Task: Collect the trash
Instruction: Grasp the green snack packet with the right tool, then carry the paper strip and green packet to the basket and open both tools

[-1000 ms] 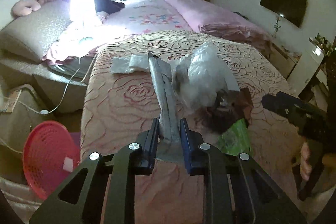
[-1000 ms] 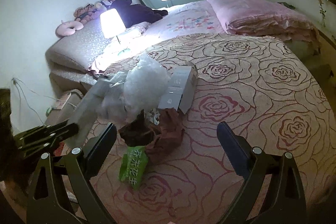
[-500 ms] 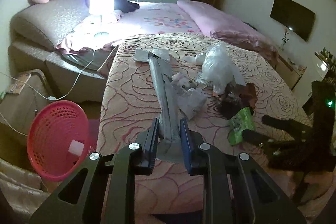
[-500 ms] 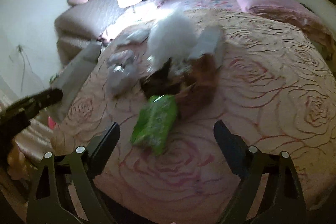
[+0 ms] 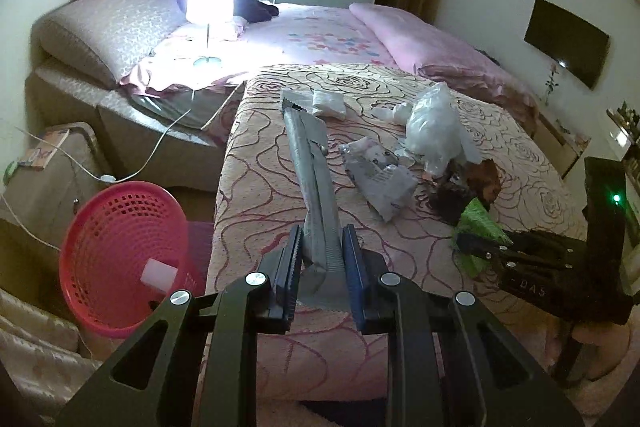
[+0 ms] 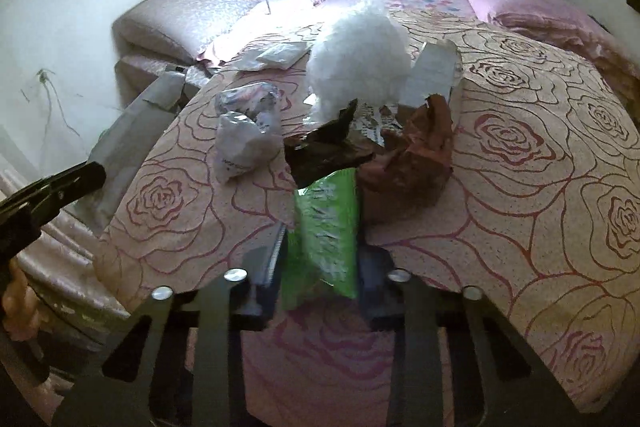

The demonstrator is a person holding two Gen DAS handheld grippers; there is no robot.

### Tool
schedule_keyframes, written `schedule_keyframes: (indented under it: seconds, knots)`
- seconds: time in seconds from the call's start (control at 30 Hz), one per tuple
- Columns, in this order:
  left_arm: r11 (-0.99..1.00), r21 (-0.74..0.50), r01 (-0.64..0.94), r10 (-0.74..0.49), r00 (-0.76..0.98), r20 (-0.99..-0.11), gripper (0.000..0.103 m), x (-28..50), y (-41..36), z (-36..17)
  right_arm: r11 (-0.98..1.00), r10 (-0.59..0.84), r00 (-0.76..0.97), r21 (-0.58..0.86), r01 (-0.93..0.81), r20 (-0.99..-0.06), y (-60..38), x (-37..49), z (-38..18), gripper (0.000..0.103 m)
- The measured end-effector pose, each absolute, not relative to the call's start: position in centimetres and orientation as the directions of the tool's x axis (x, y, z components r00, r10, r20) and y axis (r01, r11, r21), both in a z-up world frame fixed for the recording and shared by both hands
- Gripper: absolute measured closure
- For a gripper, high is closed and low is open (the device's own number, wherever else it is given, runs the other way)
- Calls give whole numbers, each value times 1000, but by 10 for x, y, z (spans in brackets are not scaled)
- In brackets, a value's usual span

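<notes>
Rose-patterned bedspread (image 5: 400, 251) fills the space ahead of both grippers, its near edge just below them. Left gripper (image 5: 322, 259) is clamped on a long grey box (image 5: 312, 175) reaching out over the bed; a red basket (image 5: 120, 251) stands on the floor to its left. Right gripper (image 6: 320, 267) pinches a green packet (image 6: 326, 223), with bags (image 6: 360, 59) and wrappers (image 6: 408, 155) heaped just beyond.

The right gripper (image 6: 318, 267), wide open a second ago, now closes on the crinkled green plastic wrapper (image 6: 326, 223).
</notes>
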State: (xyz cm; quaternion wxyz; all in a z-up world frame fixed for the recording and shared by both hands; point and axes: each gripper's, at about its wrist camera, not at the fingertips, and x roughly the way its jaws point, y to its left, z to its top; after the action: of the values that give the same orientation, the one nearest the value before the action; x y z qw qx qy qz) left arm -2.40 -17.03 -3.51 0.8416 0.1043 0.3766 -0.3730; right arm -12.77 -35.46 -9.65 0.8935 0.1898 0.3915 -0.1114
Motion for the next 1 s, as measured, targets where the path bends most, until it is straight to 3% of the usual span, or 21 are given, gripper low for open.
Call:
schedule_keyframes:
  seconds: [0.17, 0.6, 1.0]
  knots:
    - [709, -110, 696, -549, 448, -706, 83, -24, -165, -32, 923, -22, 697, 253, 290, -717, -342, -132, -85, 81]
    - [754, -108, 648, -533, 508, -677, 83, -15, -132, -13, 954, -1, 749, 223, 200, -663, -325, -111, -45, 81]
    - [872, -128, 473, -433, 622, -652, 83, 30, -67, -6, 976, 51, 744, 191, 103, -666, -284, -47, -28, 81]
